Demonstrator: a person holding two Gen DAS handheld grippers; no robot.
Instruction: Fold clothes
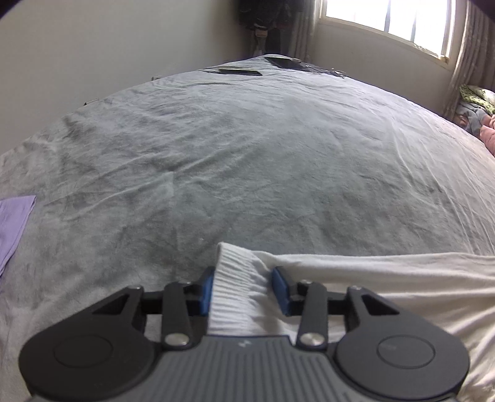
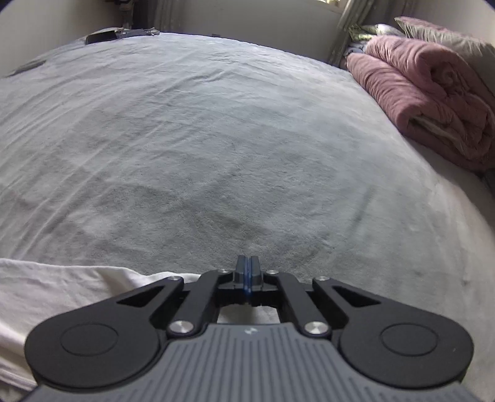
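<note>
A white garment [image 1: 386,278] lies along the near edge of a grey bed sheet [image 1: 247,154], stretching off to the right. Its ribbed cuff [image 1: 238,297] stands up between the blue pads [image 1: 206,290] of my left gripper [image 1: 243,273], which press on it from both sides. In the right wrist view the same white garment [image 2: 62,287] runs from the left under my right gripper [image 2: 247,263]. That gripper's pads are pressed together, with no cloth visible between the tips; a little white fabric shows below the fingers.
A folded purple cloth [image 1: 14,222] lies at the left edge of the bed. A rolled pink blanket [image 2: 433,92] and pillows [image 2: 448,34] sit at the right. Dark flat objects [image 1: 241,72] lie at the far end, near a window [image 1: 386,18].
</note>
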